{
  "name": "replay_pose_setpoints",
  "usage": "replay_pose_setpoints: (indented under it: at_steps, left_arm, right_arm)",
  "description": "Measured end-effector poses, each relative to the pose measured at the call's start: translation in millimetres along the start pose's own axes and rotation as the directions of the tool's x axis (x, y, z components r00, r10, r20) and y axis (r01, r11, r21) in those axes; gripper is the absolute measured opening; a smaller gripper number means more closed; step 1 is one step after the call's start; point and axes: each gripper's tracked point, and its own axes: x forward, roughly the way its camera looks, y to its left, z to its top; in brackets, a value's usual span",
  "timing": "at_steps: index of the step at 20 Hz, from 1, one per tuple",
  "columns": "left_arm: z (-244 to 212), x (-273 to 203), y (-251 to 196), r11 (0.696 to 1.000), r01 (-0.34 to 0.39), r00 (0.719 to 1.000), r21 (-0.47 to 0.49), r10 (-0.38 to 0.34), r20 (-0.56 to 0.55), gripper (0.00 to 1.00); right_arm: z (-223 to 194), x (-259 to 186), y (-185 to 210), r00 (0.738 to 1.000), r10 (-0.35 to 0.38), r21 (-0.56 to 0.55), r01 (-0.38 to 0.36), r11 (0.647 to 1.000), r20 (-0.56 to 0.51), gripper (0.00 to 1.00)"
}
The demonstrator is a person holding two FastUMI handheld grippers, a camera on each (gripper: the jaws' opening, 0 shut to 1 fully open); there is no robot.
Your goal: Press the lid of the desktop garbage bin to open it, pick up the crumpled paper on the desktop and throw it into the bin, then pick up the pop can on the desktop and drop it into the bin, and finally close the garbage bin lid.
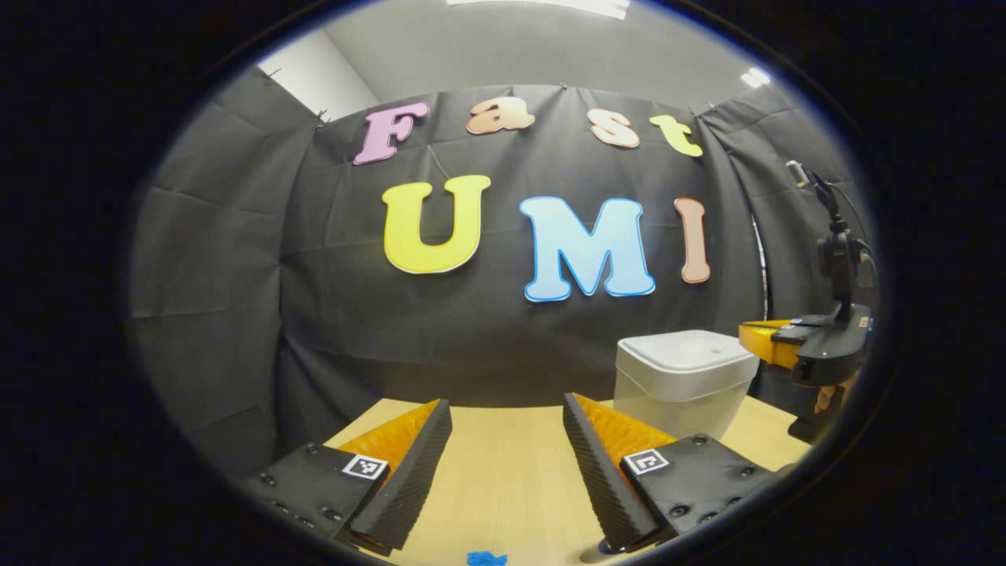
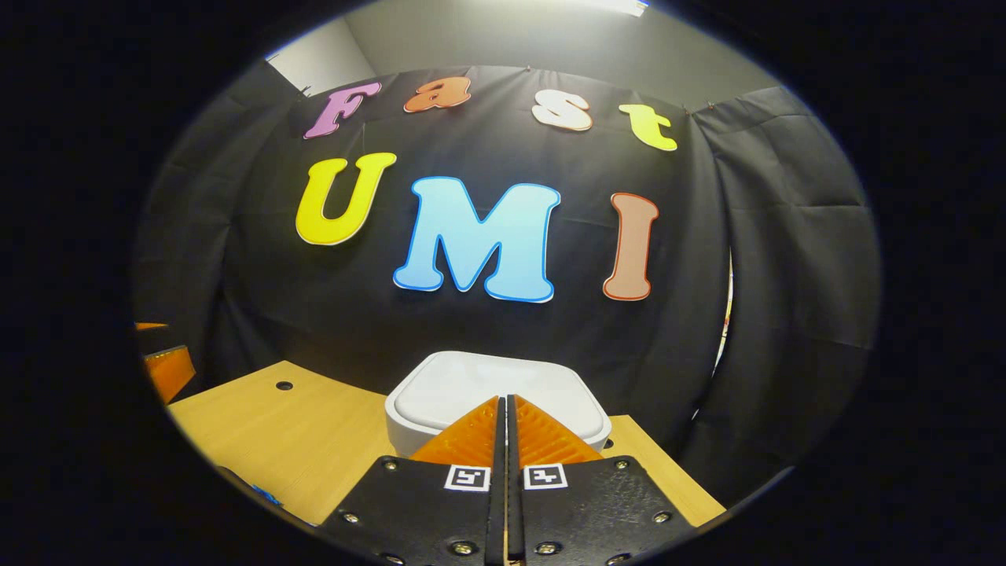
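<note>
Looking at the desktop garbage bin [image 2: 497, 393] first: its white lid is down flat, so I judge the opening press is not yet done. In the right gripper view the bin stands near the back edge of the wooden desktop [image 2: 299, 440], close to the black cloth wall, and the right gripper [image 2: 503, 402] sits just in front of the lid's near rim with its fingers pressed together, nothing between them. That makes sense to me: a closed tip makes one blunt point for pushing the lid rather than a fork that could straddle an edge. Whether the tips touch the lid I cannot tell.

In the left gripper view the left gripper [image 1: 507, 417] is spread wide and empty over bare desktop, with the bin [image 1: 682, 381] off to its right and the right gripper farther right, level with the lid. I read the wide spread as readiness for a pickup. A small blue scrap [image 1: 486, 558] lies at the bottom edge; I cannot tell what it is.

Room is tight behind the bin, generous on the left, where a small dark hole [image 2: 284, 385] marks the desktop.
</note>
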Motion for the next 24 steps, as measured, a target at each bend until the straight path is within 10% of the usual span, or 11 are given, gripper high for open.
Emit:
replay_pose_setpoints:
  at_steps: [17,24]
  left_arm:
    - [-12.5,3.4,-2.8,1.000,0.004,0.999,-0.015,-0.005,-0.033,0.96]
    - [-5.5,-11.4,-1.7,1.000,-0.015,1.000,-0.006,0.015,0.002,0.95]
  right_arm:
    - [-27.1,24.7,0.1,0.996,0.078,0.109,-0.072,0.991,-0.044,0.02]
    - [29.5,22.7,-9.6,0.998,0.014,0.079,-0.019,0.997,0.066,0.01]
